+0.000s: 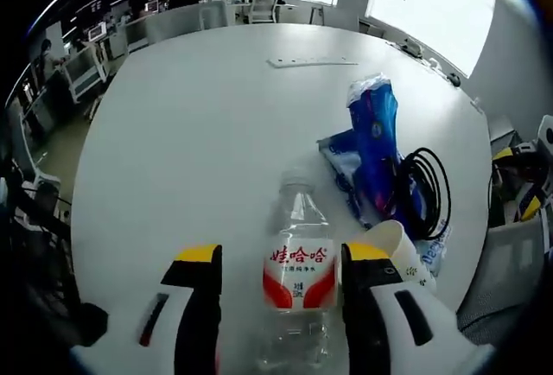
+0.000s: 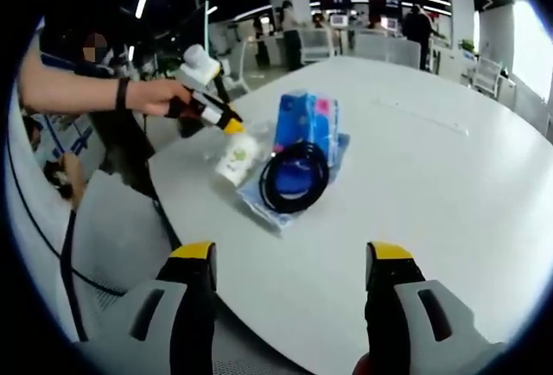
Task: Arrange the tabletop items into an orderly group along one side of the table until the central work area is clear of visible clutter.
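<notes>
Water bottle (image 1: 298,284) stands upright between jaws of left gripper (image 1: 281,263), jaws apart, not touching it. Looks near empty: light, thin-walled, slick, tips easily. You grip at label band, gentle squeeze. Right gripper (image 2: 289,254) wide apart, holding nothing, above table (image 2: 449,176) edge.

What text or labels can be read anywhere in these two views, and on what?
"娃哈哈", red on white: label of the clear water bottle between the left claw's jaws.
Smaller print below it: too small to read.
Blue snack packet: print blurred.
Paper cup: pattern only, unreadable.
</notes>
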`<action>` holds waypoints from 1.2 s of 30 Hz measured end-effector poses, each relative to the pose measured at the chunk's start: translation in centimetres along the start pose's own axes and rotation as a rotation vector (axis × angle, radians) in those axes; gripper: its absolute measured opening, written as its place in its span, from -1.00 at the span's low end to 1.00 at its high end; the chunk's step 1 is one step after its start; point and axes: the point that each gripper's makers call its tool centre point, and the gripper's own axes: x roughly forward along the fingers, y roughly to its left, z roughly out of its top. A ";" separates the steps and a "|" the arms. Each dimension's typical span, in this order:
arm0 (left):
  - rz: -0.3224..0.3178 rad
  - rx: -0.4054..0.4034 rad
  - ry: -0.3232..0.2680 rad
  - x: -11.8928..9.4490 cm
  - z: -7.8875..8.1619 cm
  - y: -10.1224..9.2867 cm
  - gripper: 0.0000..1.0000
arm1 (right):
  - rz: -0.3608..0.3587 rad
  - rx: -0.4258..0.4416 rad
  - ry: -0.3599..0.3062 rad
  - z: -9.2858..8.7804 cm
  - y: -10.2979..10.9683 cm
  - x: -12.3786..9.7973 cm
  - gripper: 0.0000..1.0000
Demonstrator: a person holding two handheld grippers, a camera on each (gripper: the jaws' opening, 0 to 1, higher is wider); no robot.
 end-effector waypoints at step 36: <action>-0.010 -0.002 0.066 1.1 -0.5 -0.1 -0.22 | -0.004 0.007 0.019 -0.3 -0.3 0.1 0.31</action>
